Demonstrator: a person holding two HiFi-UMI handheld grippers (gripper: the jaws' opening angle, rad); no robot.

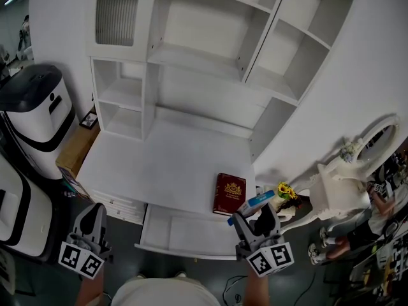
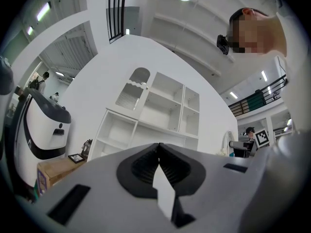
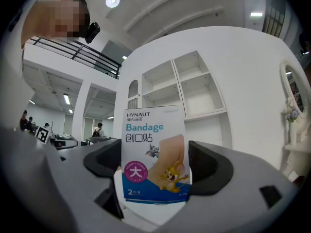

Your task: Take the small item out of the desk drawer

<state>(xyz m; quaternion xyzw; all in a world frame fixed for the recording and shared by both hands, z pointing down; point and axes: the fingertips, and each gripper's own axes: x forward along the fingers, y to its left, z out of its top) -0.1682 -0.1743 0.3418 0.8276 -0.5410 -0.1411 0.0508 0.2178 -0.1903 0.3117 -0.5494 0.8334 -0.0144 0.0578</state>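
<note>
Standing on end between the jaws of the right gripper (image 1: 255, 213), the bandage box (image 3: 154, 154) has its long axis upright in the right gripper view, with its printed face to the camera; the jaws are set wide and clamp its side edges. It is a flat white carton with blue "Bandage" lettering, a pink disc, a cartoon cat and mouse and a blue bottom band, held above the right end of the open drawer (image 1: 185, 231), just beside the red book (image 1: 229, 194) on the desk (image 1: 166, 164). Left gripper (image 2: 158, 147) — jaws closed together, nothing between them.
</note>
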